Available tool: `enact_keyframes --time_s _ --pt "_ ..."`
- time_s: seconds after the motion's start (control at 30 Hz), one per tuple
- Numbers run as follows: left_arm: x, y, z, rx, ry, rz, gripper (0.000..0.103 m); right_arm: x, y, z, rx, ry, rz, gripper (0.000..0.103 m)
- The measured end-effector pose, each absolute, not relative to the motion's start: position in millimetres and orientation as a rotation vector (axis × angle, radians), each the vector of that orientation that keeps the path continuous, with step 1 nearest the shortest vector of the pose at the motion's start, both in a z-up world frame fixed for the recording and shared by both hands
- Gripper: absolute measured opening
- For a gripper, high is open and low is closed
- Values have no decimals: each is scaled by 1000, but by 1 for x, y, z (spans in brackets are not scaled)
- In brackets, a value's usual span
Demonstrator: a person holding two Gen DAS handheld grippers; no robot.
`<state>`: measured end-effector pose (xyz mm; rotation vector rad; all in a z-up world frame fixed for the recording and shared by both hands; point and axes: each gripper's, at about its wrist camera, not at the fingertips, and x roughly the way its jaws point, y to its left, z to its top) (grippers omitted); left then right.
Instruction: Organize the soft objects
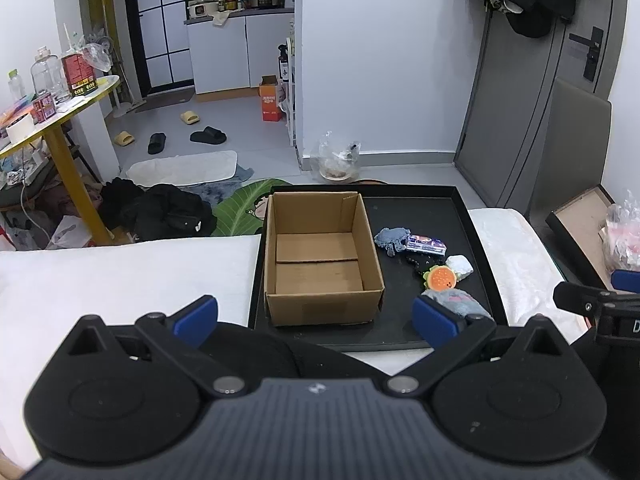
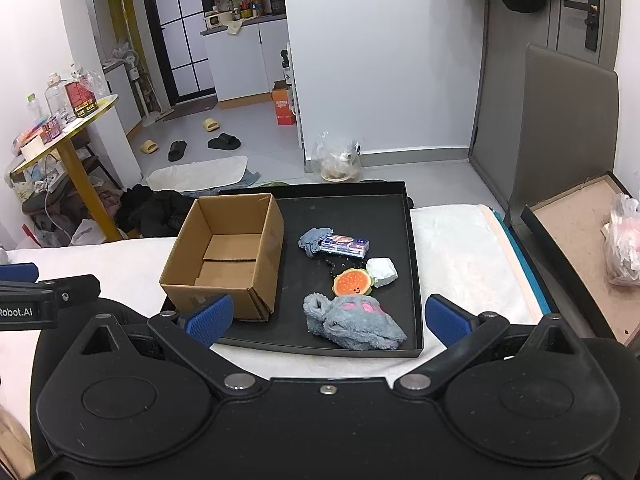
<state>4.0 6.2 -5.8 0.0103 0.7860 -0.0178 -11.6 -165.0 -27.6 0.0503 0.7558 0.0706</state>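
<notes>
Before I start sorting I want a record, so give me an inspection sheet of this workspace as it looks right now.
Surface: black tray on a white padded top.
Job's things: open cardboard box, nothing seen inside; beside it in the tray, grey plush, burger toy, white block, small grey cloth, tissue pack.
Clutter: dark beaded item, partly hidden behind the burger toy.
Grippers: left gripper and right gripper, jaws open, holding nothing.
Cables: white cord by the yellow side table.
Surroundings: slippers, clothes on floor, kitchen shelves, grey door.
</notes>
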Motion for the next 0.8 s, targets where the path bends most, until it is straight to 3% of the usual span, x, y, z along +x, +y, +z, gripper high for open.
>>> enact_keyframes --time_s 0.8 --pt "4 8 -11 8 800 -21 103 -7 -168 -33 56 777 59 103"
